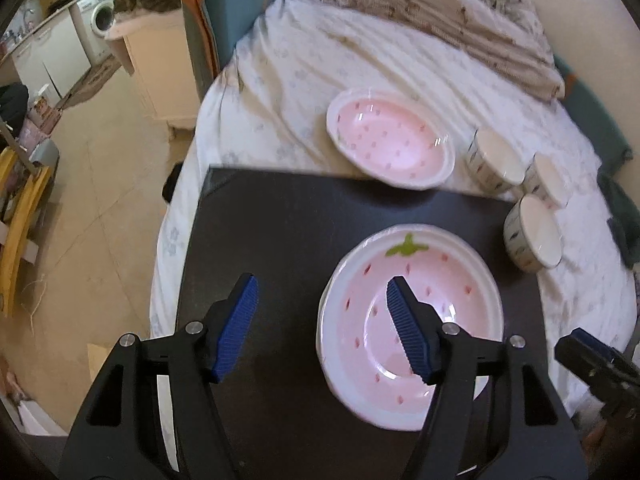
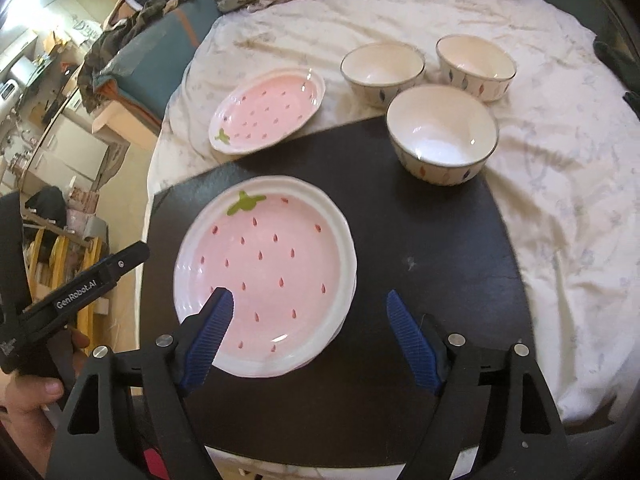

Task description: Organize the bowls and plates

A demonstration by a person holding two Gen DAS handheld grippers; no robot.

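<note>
Right wrist view: a bed w/ white sheet (image 2: 560,184) is seen, and on it a black board (image 2: 420,240). On the board a stack (image 2: 264,272) of pink strawberry plates is placed, near its left front. One more plate (image 2: 268,110) is left on the sheet, beyond the board's far edge. Three bowls are seen: the near bowl (image 2: 442,132) at the board's far right corner, two others (image 2: 382,66) (image 2: 476,66) on the sheet behind it.

The lone plate lies ahead and to the left of both tongs; its long axis runs from near-left, at the green stem, to far-right. The left gripper (image 1: 322,328) is judged nearer to it. The right gripper (image 2: 310,338) is nearer to the bowls.

Both tongs are held apart and empty, above the stack; nothing is clamped.

Hidden: the number of plates in the stack cannot be told, only edges show. The board's near edge is cut off by the grippers. In the left view the bowls are blurred, partly overlapped.
</note>
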